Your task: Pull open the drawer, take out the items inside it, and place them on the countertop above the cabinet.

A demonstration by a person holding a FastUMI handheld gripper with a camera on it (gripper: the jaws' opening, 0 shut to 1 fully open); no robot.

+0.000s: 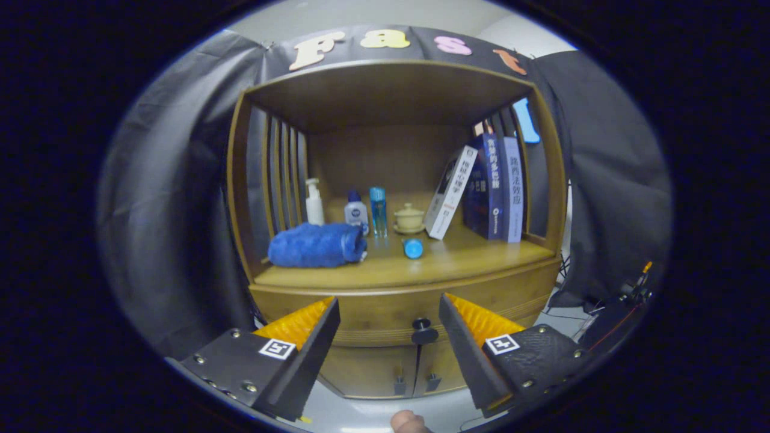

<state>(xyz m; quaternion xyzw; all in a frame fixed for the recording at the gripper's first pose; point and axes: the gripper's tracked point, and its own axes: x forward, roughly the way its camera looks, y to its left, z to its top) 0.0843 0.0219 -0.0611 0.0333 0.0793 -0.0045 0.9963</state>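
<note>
Between my two spread fingers (389, 346), just ahead of them, sits the dark round knob (425, 329) of the drawer (385, 322), and the drawer front looks shut flat against the cabinet (301, 304). My jaws are wide apart and pinch nothing. Up on the countertop (469, 260), a rolled blue towel (317, 245) lies near the front left corner, with a white pump bottle (313, 202) behind it. A small white bottle (355, 211), a tall blue bottle (378, 210) and a little lidded cup (409, 218) stand along the middle, a blue round thing (413, 248) lies in front of them, and some books (484, 189) lean at the right side. I cannot see into the drawer, so I cannot tell if anything is in it. This could be a drawer waiting to be pulled, or one already emptied and pushed back. If I go for the knob, it is small, and my fingers could close beside it or slip off it. A crooked pull could make the drawer stick. If something more goes up on top, room is tight, and I could bump the tall bottles over or roll the blue round thing off the front edge
</note>
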